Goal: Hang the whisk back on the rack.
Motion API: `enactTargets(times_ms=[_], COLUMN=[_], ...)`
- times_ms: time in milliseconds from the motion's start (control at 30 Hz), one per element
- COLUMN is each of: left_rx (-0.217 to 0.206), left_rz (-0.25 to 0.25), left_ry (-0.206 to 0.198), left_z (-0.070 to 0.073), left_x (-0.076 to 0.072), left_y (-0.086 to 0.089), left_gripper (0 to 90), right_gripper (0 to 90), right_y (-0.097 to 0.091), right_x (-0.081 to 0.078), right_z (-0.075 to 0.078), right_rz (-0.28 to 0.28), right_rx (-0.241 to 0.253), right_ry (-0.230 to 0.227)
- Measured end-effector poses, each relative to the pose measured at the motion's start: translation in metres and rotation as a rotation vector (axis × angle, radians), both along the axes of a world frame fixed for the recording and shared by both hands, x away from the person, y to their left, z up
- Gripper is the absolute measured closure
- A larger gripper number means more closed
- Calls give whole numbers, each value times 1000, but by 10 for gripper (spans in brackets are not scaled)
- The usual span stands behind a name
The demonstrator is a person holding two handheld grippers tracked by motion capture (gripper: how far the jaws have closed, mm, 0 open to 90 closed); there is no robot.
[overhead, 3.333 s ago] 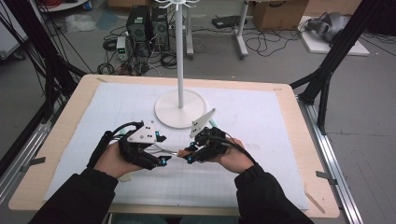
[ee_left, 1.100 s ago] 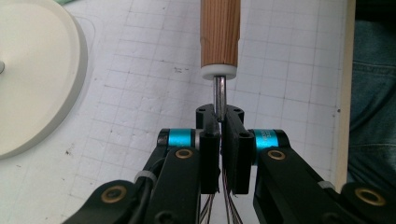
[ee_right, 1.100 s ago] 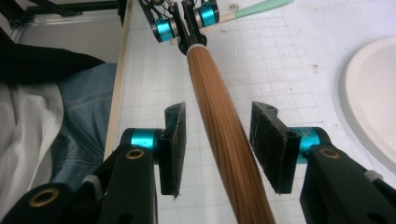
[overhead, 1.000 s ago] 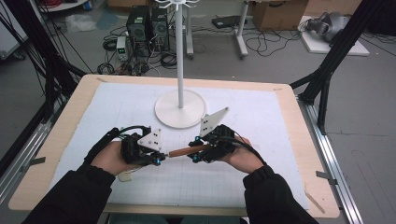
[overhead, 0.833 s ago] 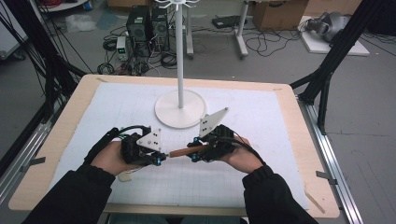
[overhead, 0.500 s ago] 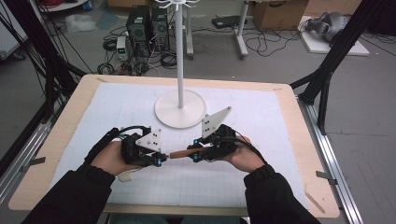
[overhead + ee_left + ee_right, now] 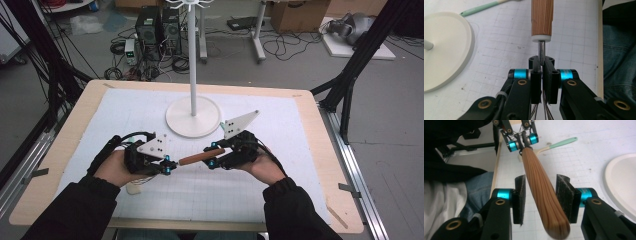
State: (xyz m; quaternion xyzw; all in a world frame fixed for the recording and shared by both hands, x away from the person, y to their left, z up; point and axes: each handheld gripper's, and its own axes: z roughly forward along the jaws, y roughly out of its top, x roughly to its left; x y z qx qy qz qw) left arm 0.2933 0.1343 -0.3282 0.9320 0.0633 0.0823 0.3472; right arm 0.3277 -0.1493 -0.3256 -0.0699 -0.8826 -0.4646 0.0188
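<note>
The left gripper [image 7: 541, 65] clamps the metal shank of the wooden-handled tool [image 7: 195, 159], held above the table [image 7: 310, 125]. The right gripper's [image 7: 541, 197] jaws, just reopened, flank the handle without pressing.

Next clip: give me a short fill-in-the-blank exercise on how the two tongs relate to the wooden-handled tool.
1. The left tongs are shut on the tool's thin ____ shaft.
2. The wooden handle lies between the pads of the ____ tongs, with a gap on each side.
3. The white stand base rests on the table ____ the two hands.

Missing words: metal; right; beyond
</note>
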Motion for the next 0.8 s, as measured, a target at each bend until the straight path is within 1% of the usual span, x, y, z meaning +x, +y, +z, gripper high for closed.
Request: enactTargets(times_ms=[33,67,100,133,233,267,333,433,467,533,600,633,667,733,800], left_rx=[-13,-14,-25,-38,-47,-47,-51,-57,-63,-67,-71,-68,-69,-85,-80], left_rz=[8,3,5,12,13,14,9,11,11,7,2,0,1,5,5], left_ry=[3,3,-3,3,11,12,11,14,20,28,41,40,37,41,43], left_z=[0,1,2,2,2,2,2,1,1,0,-1,-1,-1,-3,-4], left_x=[0,1,1,1,2,3,3,3,4,4,5,6,6,7,9], left_y=[0,1,2,2,3,3,3,2,2,3,3,3,3,3,4], left_gripper=[852,852,852,851,851,851,851,851,850,848,846,845,844,841,840], right_gripper=[584,585,584,586,594,617,644,676,687,705,711,714,715,718,718], right_y=[-1,-1,-1,-1,0,0,1,2,2,1,2,3,3,4,6], right_x=[1,1,1,1,1,1,1,2,3,3,1,1,2,2,3], right_z=[-1,-1,-1,-1,1,1,2,3,3,5,7,9,9,12,13], right_rz=[-3,0,-7,-8,-6,-1,-2,6,14,34,37,37,40,35,32], right_rx=[14,23,32,46,81,91,96,109,117,138,130,120,117,120,113], right_ry=[6,9,1,6,15,17,13,25,37,45,30,38,33,34,32])
